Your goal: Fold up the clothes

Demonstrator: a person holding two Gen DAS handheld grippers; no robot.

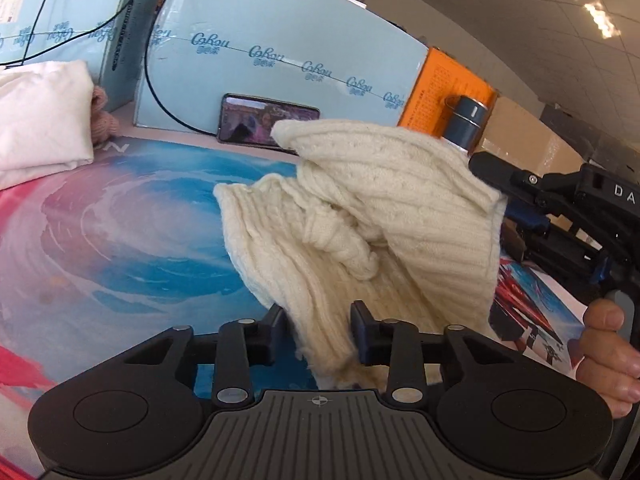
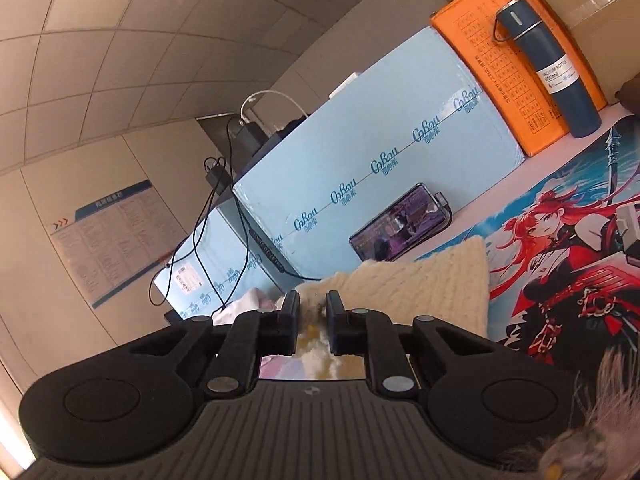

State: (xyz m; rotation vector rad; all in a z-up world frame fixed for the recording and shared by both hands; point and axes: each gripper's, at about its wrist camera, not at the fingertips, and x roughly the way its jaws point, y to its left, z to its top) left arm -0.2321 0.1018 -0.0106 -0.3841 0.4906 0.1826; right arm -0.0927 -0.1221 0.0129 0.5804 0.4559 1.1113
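Cream ribbed knit sweater point(image 1: 360, 216) hangs bunched above the printed desk mat point(image 1: 120, 240), pinched at two spots: left gripper point(image 1: 318, 320) clenched on its lower edge, right gripper point(image 2: 313, 312) clamped on the upper edge, a hand point(image 1: 608, 360) on its handle. Folded white garment point(image 1: 40, 116) lies far left; phone point(image 2: 400, 224) leans on pale blue box point(image 2: 360, 152); blue flask point(image 2: 548, 68) stands by orange box point(image 2: 492, 72)

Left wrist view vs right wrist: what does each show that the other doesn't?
Left wrist only: the folded white cloth, a hand, the right gripper seen from outside, clamping the cream knit.
Right wrist only: the wall notice board, the charger and cables.
Both: the knit, phone, blue flask, orange box, pale blue boxes.
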